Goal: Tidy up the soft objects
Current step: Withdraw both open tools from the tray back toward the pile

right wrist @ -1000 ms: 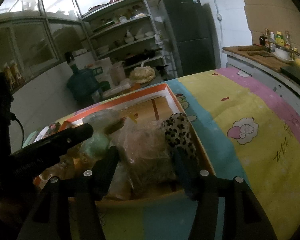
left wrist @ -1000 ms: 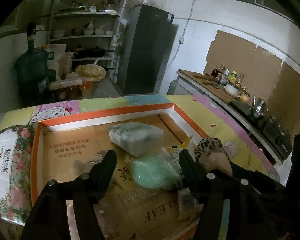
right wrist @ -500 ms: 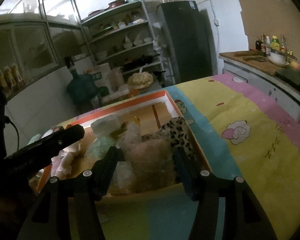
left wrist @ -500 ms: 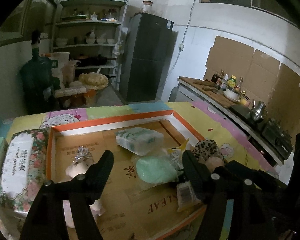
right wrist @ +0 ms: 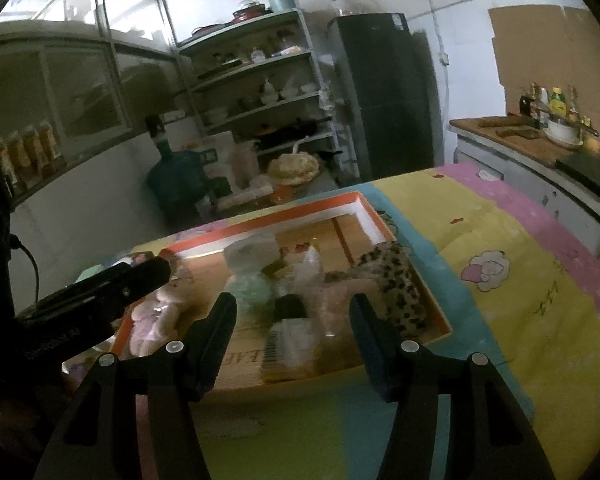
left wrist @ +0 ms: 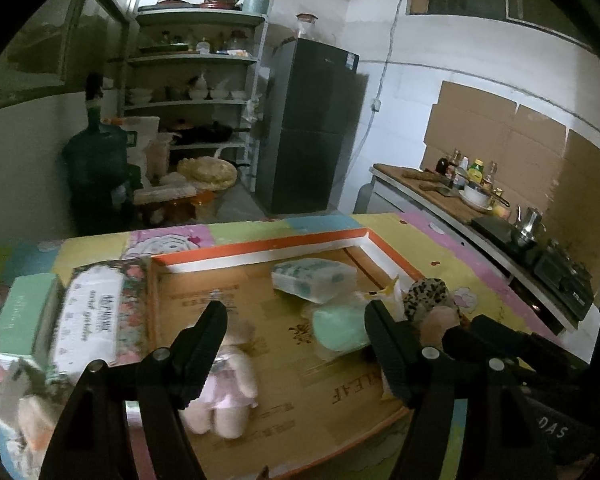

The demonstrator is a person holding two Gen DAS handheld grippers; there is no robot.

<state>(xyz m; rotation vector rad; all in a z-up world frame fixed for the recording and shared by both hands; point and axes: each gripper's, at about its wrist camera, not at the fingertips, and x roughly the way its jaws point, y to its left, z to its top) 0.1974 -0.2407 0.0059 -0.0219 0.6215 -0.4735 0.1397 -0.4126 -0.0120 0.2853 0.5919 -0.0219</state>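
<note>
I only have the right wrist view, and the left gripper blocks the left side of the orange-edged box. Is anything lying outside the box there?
Observer: Yes. The left wrist view shows a floral-print pack lying just outside the left wall of the box.
Operator: Anything beyond that pack?
Observer: A mint-green carton lies alongside it, on the side away from the box.
Operator: And the left gripper's jaws?
Observer: The left gripper is open, with nothing held between its fingers.
</note>
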